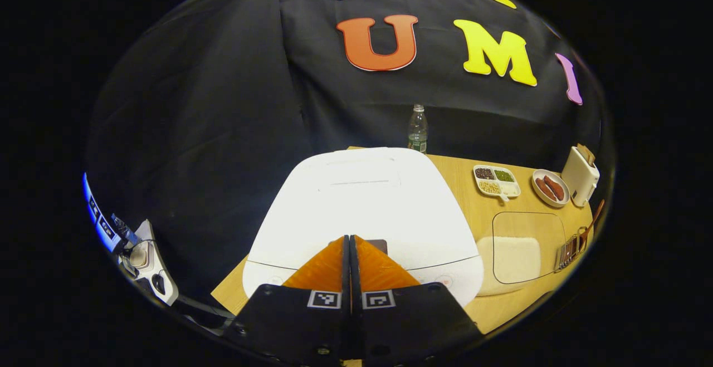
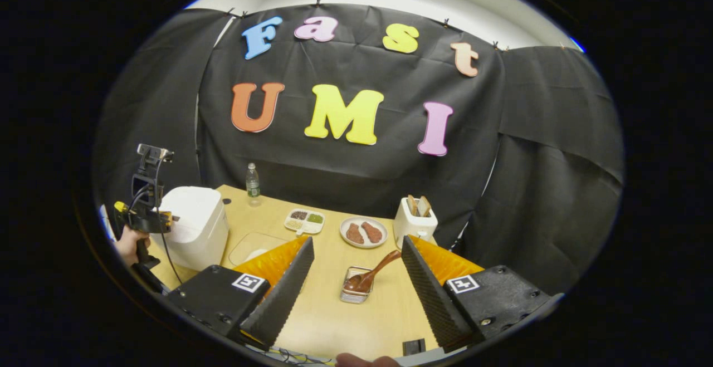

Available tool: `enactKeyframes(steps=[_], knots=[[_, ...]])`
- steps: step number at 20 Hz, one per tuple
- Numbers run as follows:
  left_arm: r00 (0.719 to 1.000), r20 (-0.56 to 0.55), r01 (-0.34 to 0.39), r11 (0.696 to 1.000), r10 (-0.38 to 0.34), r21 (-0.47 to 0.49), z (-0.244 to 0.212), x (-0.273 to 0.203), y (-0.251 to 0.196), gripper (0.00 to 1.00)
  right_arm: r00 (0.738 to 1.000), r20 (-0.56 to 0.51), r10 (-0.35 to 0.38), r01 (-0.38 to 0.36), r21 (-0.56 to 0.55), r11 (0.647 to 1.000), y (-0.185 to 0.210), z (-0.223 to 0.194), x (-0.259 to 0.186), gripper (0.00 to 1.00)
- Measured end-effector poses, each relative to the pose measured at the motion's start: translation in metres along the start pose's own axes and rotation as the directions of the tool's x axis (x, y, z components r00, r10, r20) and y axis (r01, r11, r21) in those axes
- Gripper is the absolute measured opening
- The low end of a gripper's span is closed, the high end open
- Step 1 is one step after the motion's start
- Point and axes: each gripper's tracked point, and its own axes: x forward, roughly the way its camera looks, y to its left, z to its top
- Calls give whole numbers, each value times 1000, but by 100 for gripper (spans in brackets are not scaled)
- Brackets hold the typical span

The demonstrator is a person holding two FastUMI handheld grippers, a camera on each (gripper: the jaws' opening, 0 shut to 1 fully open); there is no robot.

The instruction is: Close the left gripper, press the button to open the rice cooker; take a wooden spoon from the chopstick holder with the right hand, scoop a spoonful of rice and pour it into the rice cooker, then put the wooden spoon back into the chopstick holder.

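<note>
Rice cooker (image 1: 367,211), white and with its lid down, sits at the left end of the wooden worktop (image 2: 328,311). The left gripper (image 1: 350,244) has its orange fingers pressed together, tips right at the cooker's front edge where a dark panel peeks out behind them. I'd say the button press is the step in hand; it should go best with the closed tips pushed squarely down onto the latch. The button itself is hidden behind the fingers, so I cannot tell whether they touch it. Beside the cooker lies a clear tray (image 1: 523,253) with white rice. The right gripper (image 2: 356,255) hangs with its fingers spread wide and empty above the worktop, aimed at the small metal holder (image 2: 356,292) with the wooden spoon (image 2: 372,275) leaning in it. Farther back stand a plate (image 2: 363,232) and a divided dish (image 2: 304,220), contents hard to make out.
</note>
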Motion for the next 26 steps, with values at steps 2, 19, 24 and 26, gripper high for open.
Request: enactKeyframes(steps=[2,19,24,26], knots=[[1000,-28,6,1000,-6,1,-4,-1,0,0,1000,-6,4,-4,15,1000,-1,-2,1,100],[784,620,-8,1000,7,-1,176,-168,-1,8,972,228,-52,42,49,998,-22,37,-21,100],[701,710,62,997,-68,34,183,-233,-15,71,971,229,-67,52,72,996,-31,33,-25,100],[703,701,105,992,-120,64,174,-243,-26,77,972,225,-64,47,81,996,-31,32,-25,100]])
